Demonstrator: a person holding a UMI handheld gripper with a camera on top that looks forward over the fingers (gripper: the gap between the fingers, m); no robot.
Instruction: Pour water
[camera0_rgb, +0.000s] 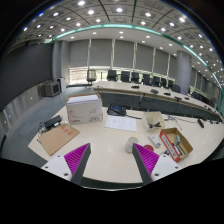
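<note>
My gripper (112, 160) hangs above a pale table (108, 150), open, with nothing between its magenta pads. A small white cup (130, 145) stands on the table just ahead of the right fingertip, slightly to the inside of it and apart from it. The left finger (77, 157) is over bare tabletop. I cannot make out a bottle or jug with any certainty; a small tan thing (152, 119) stands farther back on the table.
A white box (83, 108) sits at the back left, with a flat brown cardboard piece (57, 138) nearer on the left. An orange-edged open box (175, 144) lies to the right. Papers (122, 122) lie mid-table. Desks and chairs (140, 80) fill the room behind.
</note>
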